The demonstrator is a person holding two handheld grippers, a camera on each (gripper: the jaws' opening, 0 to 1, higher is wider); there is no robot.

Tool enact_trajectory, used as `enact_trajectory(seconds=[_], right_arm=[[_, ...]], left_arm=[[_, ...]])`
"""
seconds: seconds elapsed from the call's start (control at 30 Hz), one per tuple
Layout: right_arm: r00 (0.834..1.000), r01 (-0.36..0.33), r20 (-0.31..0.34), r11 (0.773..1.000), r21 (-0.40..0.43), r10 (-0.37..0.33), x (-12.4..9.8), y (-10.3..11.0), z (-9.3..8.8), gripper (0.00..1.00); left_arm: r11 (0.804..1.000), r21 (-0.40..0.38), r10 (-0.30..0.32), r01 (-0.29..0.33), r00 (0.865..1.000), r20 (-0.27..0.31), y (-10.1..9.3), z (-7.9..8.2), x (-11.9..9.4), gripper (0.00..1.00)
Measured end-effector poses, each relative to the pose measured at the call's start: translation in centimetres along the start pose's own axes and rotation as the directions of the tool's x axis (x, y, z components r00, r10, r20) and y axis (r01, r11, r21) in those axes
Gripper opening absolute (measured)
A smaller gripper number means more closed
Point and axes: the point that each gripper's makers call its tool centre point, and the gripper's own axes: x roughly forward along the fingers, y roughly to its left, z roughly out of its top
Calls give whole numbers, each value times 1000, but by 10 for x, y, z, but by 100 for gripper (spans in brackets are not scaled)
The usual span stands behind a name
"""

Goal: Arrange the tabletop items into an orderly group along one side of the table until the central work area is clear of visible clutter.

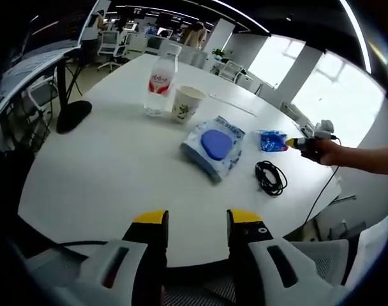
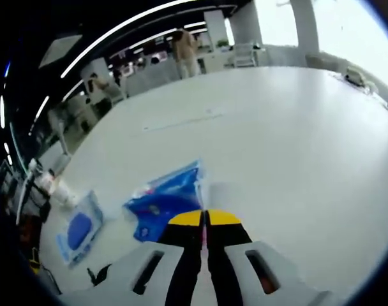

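— Five things on the white tabletop [image 1: 104, 166], left to right?
— Water bottle [image 1: 161, 88], paper cup [image 1: 186, 103], wipes pack [image 1: 214, 146], black cable [image 1: 270, 176], blue pouch [image 1: 270, 140].
— Claws?
— Left claw [image 1: 197, 220] gapes empty at the near edge. Right claw [image 2: 204, 220] is pressed together beside the blue pouch [image 2: 165, 203]; whether it pinches it, I cannot tell.

No text, brand name or number is legible in either view. The water bottle [image 1: 161, 86] carries a red label with white markings, too small and blurred to read. The paper cup [image 1: 185, 104] bears a small dark printed motif, and the blue packets [image 1: 214, 146] [image 2: 163, 203] show printing that cannot be resolved.
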Motion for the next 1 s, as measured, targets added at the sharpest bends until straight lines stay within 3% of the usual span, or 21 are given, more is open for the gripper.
enact_trajectory(seconds=[0.37, 1.0], right_arm=[[999, 12, -31, 1000, 15, -11, 12, -18, -2, 0], [999, 4, -34, 998, 57, -2, 33, -26, 3, 0]], left_arm=[[1000, -1, 9, -9, 1000, 3, -11, 2, 8, 35], [1000, -11, 28, -28, 1000, 0, -25, 3, 18, 35]])
